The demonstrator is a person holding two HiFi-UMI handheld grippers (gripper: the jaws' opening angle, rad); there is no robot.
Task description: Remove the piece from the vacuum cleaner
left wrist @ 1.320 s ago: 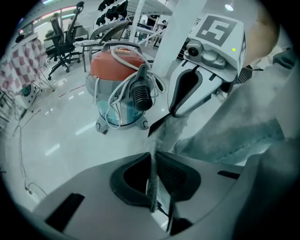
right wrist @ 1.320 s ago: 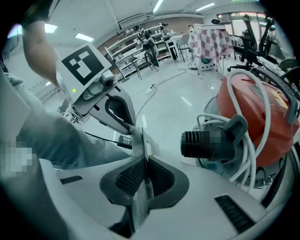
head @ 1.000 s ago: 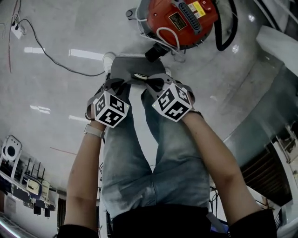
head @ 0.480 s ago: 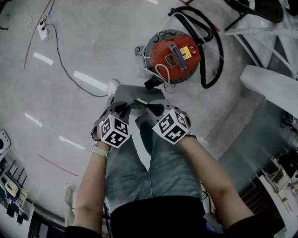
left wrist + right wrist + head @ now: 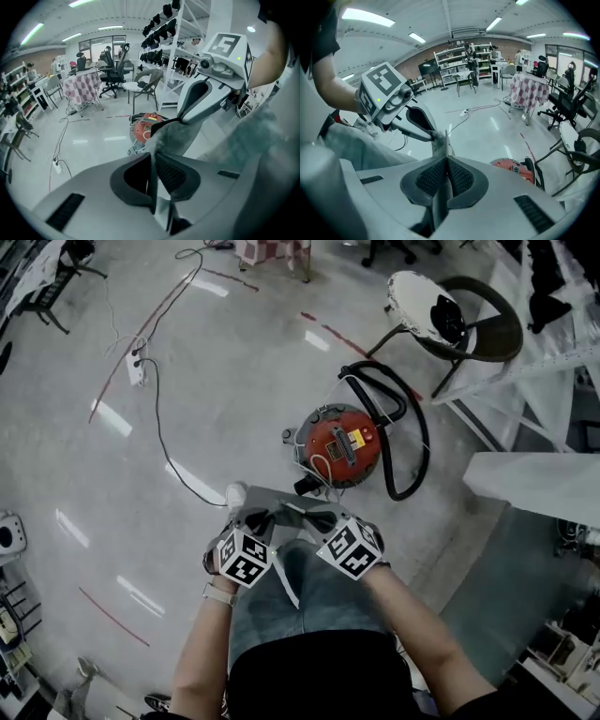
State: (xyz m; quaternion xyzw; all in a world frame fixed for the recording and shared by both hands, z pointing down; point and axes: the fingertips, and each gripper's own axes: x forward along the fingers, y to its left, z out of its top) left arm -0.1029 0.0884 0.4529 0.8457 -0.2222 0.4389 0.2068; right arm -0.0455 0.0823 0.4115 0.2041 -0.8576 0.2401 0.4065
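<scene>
Piece: thin grey flat sheet (image 5: 281, 505), clear of the round red vacuum cleaner (image 5: 342, 444), just near of it | Fingers: left gripper (image 5: 258, 519) and right gripper (image 5: 316, 519) each clenched on its edge | Risk: an uneven pull could slip the thin edge free, dropping it to the floor (image 5: 187, 409).

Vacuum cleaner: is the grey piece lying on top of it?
No, the grey piece is pinched between the left gripper and right gripper, away from the red vacuum cleaner on the floor.
</scene>
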